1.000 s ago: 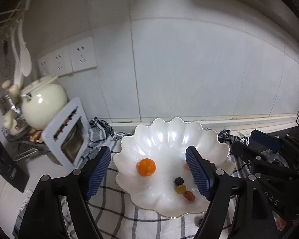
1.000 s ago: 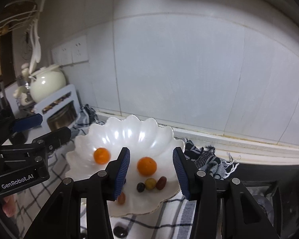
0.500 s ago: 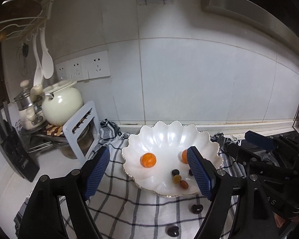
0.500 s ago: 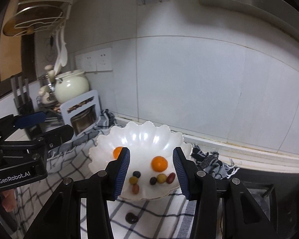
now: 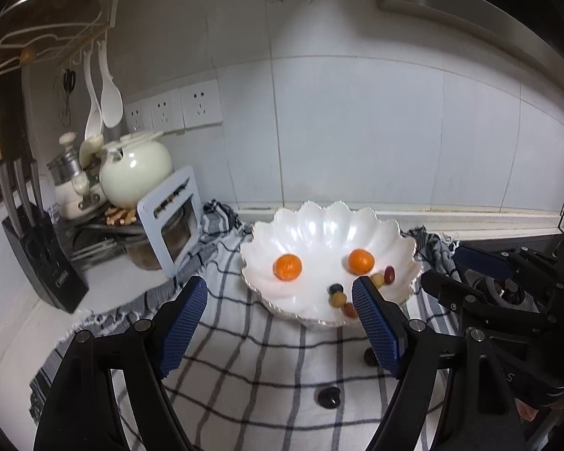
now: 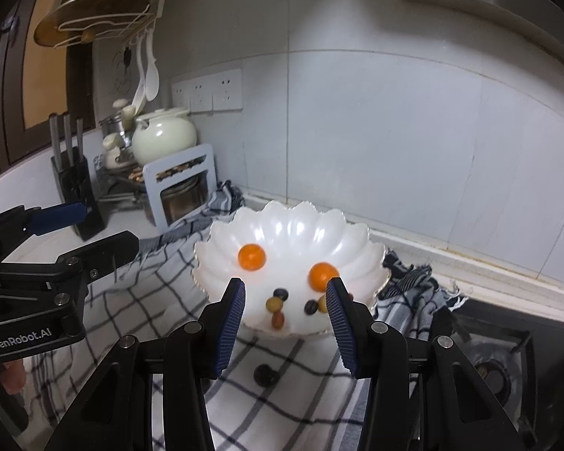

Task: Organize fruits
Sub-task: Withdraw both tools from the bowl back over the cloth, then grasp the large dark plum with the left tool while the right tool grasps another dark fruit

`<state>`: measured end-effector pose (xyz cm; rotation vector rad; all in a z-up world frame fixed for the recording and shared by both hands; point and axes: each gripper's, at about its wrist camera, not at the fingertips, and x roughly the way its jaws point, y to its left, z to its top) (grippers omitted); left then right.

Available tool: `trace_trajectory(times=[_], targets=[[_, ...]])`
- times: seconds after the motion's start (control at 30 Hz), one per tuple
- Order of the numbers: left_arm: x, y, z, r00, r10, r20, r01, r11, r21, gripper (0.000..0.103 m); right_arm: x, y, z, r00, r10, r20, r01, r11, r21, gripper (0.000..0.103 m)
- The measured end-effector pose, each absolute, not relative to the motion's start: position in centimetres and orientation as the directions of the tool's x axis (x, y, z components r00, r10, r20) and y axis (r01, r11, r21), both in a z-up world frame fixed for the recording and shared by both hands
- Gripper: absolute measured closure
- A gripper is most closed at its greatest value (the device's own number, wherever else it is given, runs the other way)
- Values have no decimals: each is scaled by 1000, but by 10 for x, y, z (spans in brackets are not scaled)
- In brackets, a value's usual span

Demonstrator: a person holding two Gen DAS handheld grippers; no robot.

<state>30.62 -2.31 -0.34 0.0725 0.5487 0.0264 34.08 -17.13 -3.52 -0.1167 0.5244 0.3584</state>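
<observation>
A white scalloped bowl point(image 5: 319, 225) point(image 6: 357, 233) stands on a checked cloth point(image 5: 244, 357). It holds two oranges point(image 5: 287, 267) point(image 5: 361, 261) and several small dark, yellow and red fruits point(image 5: 337, 300) point(image 6: 274, 304). A dark fruit point(image 5: 329, 397) point(image 6: 266, 374) lies loose on the cloth in front of the bowl. A second one point(image 5: 368, 357) peeks from behind my left gripper's right finger. My left gripper point(image 5: 279, 283) point(image 6: 109, 225) is open and empty, short of the bowl. My right gripper point(image 6: 285, 285) point(image 5: 440, 264) is narrowly open with nothing between its pads.
A knife block point(image 5: 43, 248), a cream teapot point(image 5: 135, 173) and a white rack point(image 5: 169, 221) stand at the left. A gas burner point(image 6: 488, 372) lies right of the cloth. Tiled wall with sockets point(image 5: 201, 101) rises behind the bowl.
Both grippers have drawn back from the bowl, which now looks smaller and farther away. The loose dark fruits on the cloth have come into view.
</observation>
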Motion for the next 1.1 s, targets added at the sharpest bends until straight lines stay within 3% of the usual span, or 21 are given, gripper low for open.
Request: trace_trajectory(times=[0.67,1.1], targets=[[295,-31,-60,783,31,-621,12,998,65,24,346,-170,-89,707,324,-629,-419,908,-2,57],[298,-35,-99,734,-19,-679,73,996,51,37,358,-163,-116,650,327,-687,-438,899,14,57]])
